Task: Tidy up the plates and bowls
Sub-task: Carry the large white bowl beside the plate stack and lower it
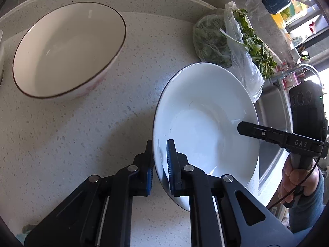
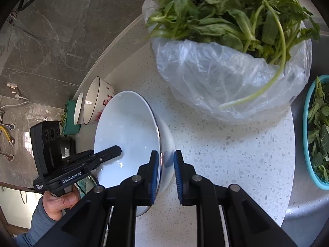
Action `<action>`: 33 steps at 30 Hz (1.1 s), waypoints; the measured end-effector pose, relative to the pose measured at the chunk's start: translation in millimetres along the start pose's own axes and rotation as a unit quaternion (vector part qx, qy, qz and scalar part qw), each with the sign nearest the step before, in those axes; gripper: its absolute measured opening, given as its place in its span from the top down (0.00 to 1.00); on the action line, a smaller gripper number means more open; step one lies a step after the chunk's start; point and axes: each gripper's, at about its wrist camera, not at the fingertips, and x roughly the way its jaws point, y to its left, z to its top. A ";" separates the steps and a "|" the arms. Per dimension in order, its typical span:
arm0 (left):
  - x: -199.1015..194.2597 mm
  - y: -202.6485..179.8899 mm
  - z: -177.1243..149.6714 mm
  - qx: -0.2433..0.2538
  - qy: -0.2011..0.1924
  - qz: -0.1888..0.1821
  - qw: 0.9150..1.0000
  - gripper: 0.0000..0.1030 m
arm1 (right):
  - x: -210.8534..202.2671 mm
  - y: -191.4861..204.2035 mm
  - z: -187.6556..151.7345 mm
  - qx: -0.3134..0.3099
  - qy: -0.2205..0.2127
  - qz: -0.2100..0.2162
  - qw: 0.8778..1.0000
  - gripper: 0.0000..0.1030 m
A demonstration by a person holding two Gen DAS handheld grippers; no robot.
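Note:
A white deep plate (image 1: 205, 127) is tilted on edge over the speckled counter (image 1: 82, 133). My left gripper (image 1: 159, 164) straddles its near rim, jaws slightly apart, blue pads on both sides. My right gripper (image 2: 166, 170) straddles the opposite rim of the same plate (image 2: 127, 135), with a small gap at the pads. Each gripper shows in the other's view: the right one (image 1: 267, 133), the left one (image 2: 98, 156). A white bowl with a dark rim (image 1: 67, 49) sits at the far left; it also shows with a smaller bowl in the right wrist view (image 2: 96, 100).
A plastic bag of leafy greens (image 2: 226, 51) lies on the counter beside the plate. A steel sink (image 1: 271, 111) lies to the right. A teal basket of greens (image 2: 316, 131) sits in the sink. A grey marble wall (image 2: 51, 30) runs behind.

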 end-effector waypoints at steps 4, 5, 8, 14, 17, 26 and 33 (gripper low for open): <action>-3.7 -3.3 -14.1 -0.005 0.002 0.000 1.000 0.90 | -5.9 2.7 -2.1 -0.004 0.000 -0.002 1.000 0.82; -4.9 -5.2 -17.3 -0.006 0.001 -0.001 1.000 0.90 | -9.0 4.0 -4.2 -0.005 -0.001 -0.002 1.000 0.82; -13.2 -9.8 -28.3 -0.005 -0.001 -0.002 1.000 0.90 | -17.9 5.6 -10.8 -0.008 -0.002 0.000 1.000 0.82; -38.9 -27.9 -51.1 -0.003 -0.006 -0.001 1.000 0.90 | -38.1 12.8 -32.8 -0.011 0.006 0.009 1.000 0.83; -55.5 -39.7 -69.7 -0.002 -0.010 0.000 1.000 0.90 | -49.4 17.9 -47.5 -0.012 0.012 0.015 1.000 0.83; -70.7 -60.9 -137.0 -0.022 0.007 -0.007 1.000 0.90 | -67.3 16.2 -101.5 -0.005 0.039 0.024 0.999 0.83; -52.3 -64.7 -164.9 -0.035 0.031 -0.009 0.999 0.90 | -62.4 1.5 -116.9 0.005 0.054 0.016 0.998 0.82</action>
